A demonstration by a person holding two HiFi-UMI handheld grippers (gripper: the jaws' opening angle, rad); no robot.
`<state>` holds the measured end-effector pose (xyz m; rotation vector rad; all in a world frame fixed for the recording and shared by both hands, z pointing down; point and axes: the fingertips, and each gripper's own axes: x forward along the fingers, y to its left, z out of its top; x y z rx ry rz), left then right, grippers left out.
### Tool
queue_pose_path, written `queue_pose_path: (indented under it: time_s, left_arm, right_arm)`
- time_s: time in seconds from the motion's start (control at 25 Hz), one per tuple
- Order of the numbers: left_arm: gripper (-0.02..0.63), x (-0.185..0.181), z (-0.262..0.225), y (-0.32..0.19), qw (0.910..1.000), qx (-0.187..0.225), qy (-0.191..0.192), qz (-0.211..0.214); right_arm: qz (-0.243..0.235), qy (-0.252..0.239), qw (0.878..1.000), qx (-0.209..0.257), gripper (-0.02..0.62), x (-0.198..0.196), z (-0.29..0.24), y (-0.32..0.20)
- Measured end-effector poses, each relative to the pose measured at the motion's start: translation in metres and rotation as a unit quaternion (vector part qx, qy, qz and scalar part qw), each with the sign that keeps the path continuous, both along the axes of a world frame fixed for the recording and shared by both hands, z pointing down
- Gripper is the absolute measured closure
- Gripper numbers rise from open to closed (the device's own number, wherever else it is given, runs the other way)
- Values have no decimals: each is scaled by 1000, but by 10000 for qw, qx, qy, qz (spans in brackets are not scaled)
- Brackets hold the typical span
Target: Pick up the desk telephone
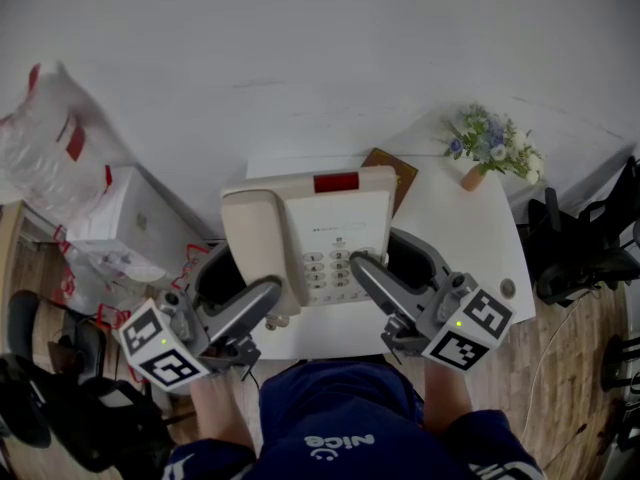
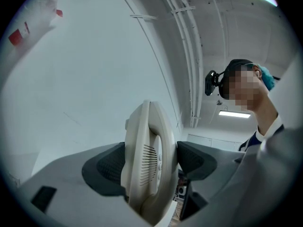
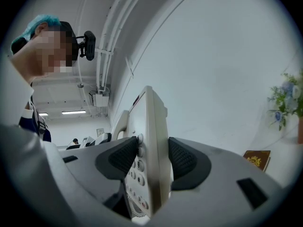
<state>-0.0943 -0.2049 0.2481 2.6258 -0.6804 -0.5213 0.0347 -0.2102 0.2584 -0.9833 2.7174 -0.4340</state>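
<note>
The beige desk telephone (image 1: 320,228), handset on its left side and keypad in the middle, is held up between both grippers above the small white table (image 1: 470,228). My left gripper (image 1: 255,293) is shut on the handset side; in the left gripper view its dark pads (image 2: 110,167) press the phone's (image 2: 149,145) edge from both sides. My right gripper (image 1: 385,266) is shut on the keypad side. In the right gripper view, the pads (image 3: 125,156) clamp the phone's body (image 3: 154,126) beside the number keys. The part of the table under the phone is hidden.
A vase of blue and white flowers (image 1: 492,148) stands at the table's far right corner, with a brown booklet (image 1: 392,173) behind the phone. A white box (image 1: 130,218) and a plastic bag (image 1: 50,138) lie to the left. Black chairs (image 1: 585,248) stand at right.
</note>
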Motion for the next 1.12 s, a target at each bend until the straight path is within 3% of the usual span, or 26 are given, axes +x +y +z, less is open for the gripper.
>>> queue_pose_path:
  time_s: [1.12]
  left_arm:
    - [249,4,6,0,9999,-93,-86,4]
  right_arm:
    - [22,-22,10000,-68,365,3,7,1]
